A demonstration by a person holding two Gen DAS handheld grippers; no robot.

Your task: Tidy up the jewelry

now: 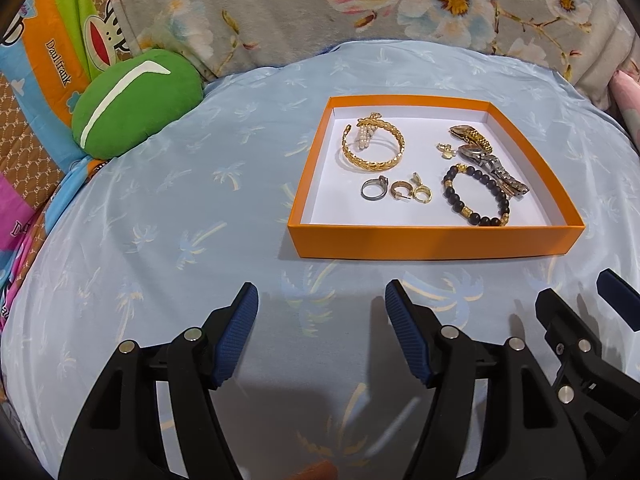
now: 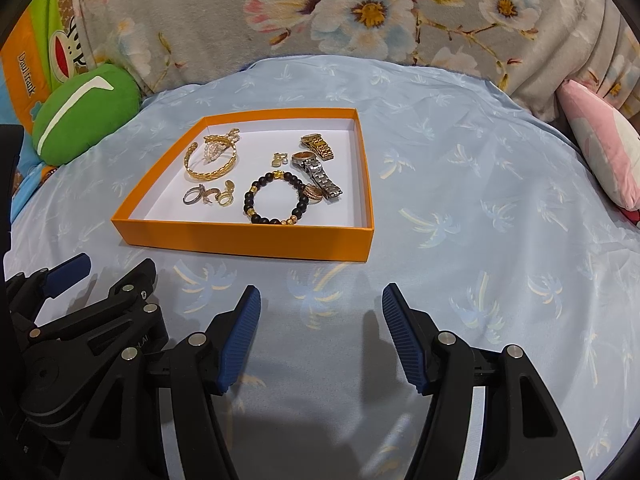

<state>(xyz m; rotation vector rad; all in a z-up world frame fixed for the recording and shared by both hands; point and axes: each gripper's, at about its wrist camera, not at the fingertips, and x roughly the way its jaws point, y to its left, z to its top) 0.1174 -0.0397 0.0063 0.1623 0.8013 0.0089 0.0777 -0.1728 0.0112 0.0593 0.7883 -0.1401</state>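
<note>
L gripper (image 1: 322, 300) and R gripper (image 2: 321, 300): both wide open, empty, side by side. Orange tray (image 1: 432, 242) w/ all jewelry just ahead. Approach from above; pinch one piece only, avoid snagging beaded bracelet (image 1: 476, 194).

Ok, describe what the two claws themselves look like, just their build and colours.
Both match. The left claw and right claw each have two black plastic arms with cut-out openings, joined by round silver pins. Each finger ends in a dark blue ribbed pad. The left claw's body, seen from the right camera, carries faint raised lettering too small to read. No cables or sleeves show.
</note>
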